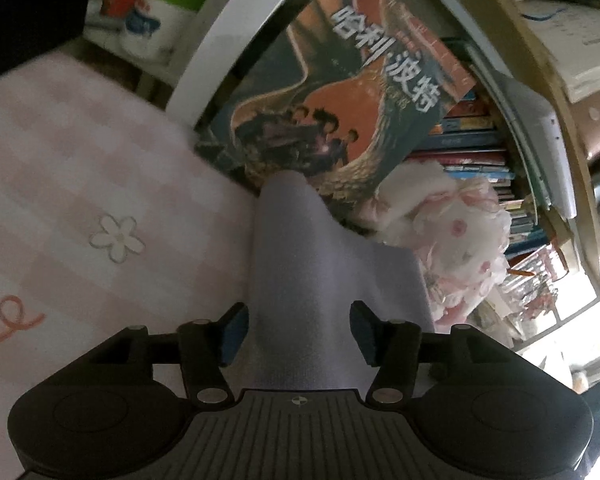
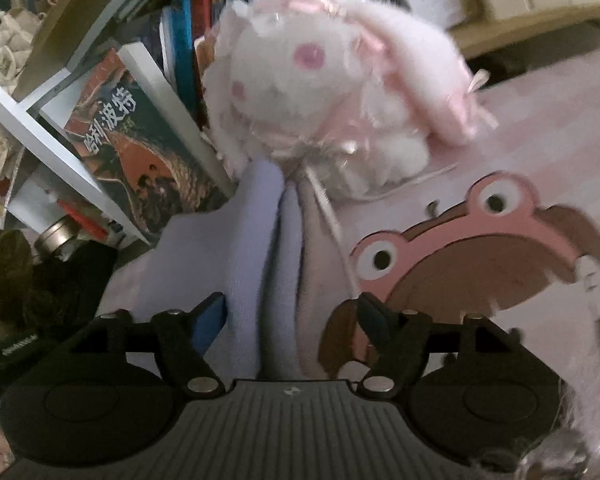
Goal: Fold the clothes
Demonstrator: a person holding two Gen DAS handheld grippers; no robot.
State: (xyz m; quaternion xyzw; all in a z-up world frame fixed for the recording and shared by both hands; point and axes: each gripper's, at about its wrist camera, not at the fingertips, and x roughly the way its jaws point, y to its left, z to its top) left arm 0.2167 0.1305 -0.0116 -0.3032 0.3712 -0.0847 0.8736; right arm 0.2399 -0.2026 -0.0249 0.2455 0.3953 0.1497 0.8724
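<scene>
A lavender garment (image 1: 300,280) lies on the pink checked bedsheet (image 1: 80,168) and runs up between the fingers of my left gripper (image 1: 299,330). That gripper's jaws stand wide apart, so it is open, with the cloth filling the gap. In the right wrist view the same lavender garment (image 2: 260,264) is bunched into upright folds, with a pinkish fold beside them. It passes between the blue-padded fingers of my right gripper (image 2: 290,320), which is open. There is a gap between the cloth and the right finger.
A white and pink plush rabbit (image 2: 324,80) sits just past the cloth. Leaning on a bookshelf (image 1: 480,160) packed with books is a large book (image 1: 340,92). The sheet carries a pink frog print (image 2: 480,256). At the left sits a dark object (image 2: 40,280).
</scene>
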